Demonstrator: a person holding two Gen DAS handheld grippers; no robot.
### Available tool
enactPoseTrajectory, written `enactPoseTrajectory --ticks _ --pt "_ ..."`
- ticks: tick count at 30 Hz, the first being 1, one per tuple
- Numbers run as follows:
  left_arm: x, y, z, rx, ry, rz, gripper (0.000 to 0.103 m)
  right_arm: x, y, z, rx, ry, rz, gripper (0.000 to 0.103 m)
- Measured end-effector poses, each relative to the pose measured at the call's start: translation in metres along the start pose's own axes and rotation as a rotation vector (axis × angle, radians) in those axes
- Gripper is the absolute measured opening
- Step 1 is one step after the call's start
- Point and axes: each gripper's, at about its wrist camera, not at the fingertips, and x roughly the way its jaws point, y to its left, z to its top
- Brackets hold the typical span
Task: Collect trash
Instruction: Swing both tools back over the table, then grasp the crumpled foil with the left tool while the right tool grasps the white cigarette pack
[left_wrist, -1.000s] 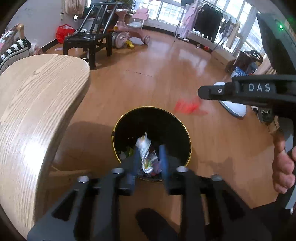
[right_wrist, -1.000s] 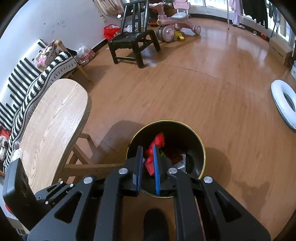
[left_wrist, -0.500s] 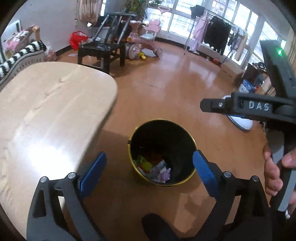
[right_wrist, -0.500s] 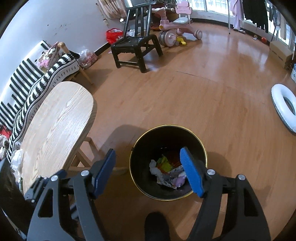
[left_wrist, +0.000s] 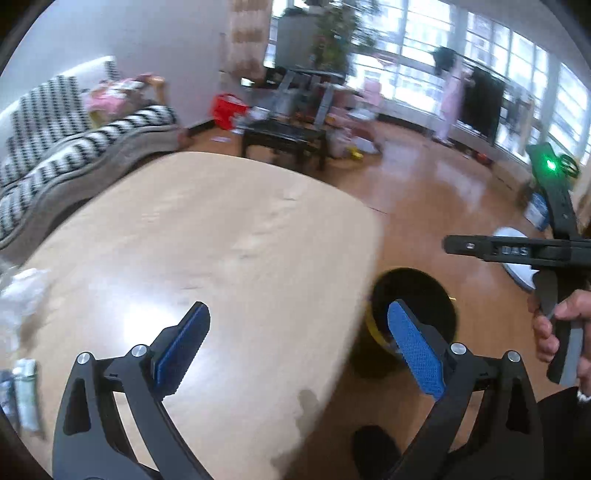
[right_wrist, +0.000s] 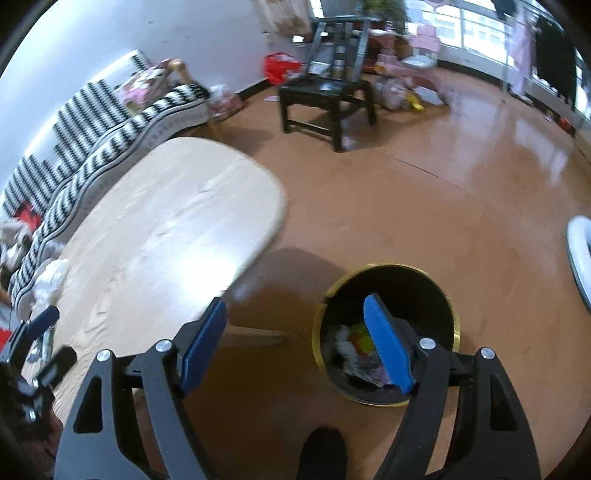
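Both wrappers have dropped into the bin (right_wrist: 388, 332); the left gripper (left_wrist: 295, 347) gapes empty, the right gripper (right_wrist: 295, 343) is opening empty, apparently heading for table (left_wrist: 184, 240) litter.

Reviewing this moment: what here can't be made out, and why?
- Bin, left wrist view: contents hidden by table edge and gripper finger.
- Trash on table's left edge: blurred, cut off.
- Bin trash, right wrist view: partly behind finger; kinds unclear.

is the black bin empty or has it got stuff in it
Not empty. The right wrist view looks down into the black bin, upright on the floor, and crumpled wrappers lie at its bottom. It is far from full.
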Motion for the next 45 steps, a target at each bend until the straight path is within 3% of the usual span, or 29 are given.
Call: enactPoseTrajectory --ticks 9,16,19,24,31,42,44,45 --pt "-0.080 0.151 -0.052 -0.144 -0.036 0.293 0.094 0.011 0.144 -0.002 -0.215 0.015 0.136 0.077" --pt "-0.141 0.257 -0.115 -0.339 -0.043 0.447 0.094 0.020 0.256 -0.021 -0.372 0.042 0.239 0.077" --pt "-0.162 0.286 -0.138 -0.379 -0.047 0.505 0.094 0.027 0.303 -0.036 -0.435 0.063 0.278 0.077" --pt "-0.172 0.314 -0.161 -0.421 -0.035 0.531 0.094 0.034 0.370 -0.070 -0.527 0.097 0.339 0.077" --pt "-0.144 0.329 -0.161 -0.344 0.036 0.488 0.094 0.052 0.426 -0.100 -0.633 0.144 0.366 0.077" --pt "-0.097 0.338 -0.153 -0.312 0.091 0.461 0.094 0.068 0.442 -0.105 -0.660 0.171 0.365 0.078" --pt "-0.093 0.338 -0.151 -0.303 0.095 0.467 0.091 0.069 0.445 -0.107 -0.666 0.174 0.365 0.080" --pt "-0.093 0.338 -0.151 -0.302 0.096 0.461 0.083 0.070 0.446 -0.108 -0.668 0.175 0.366 0.080"
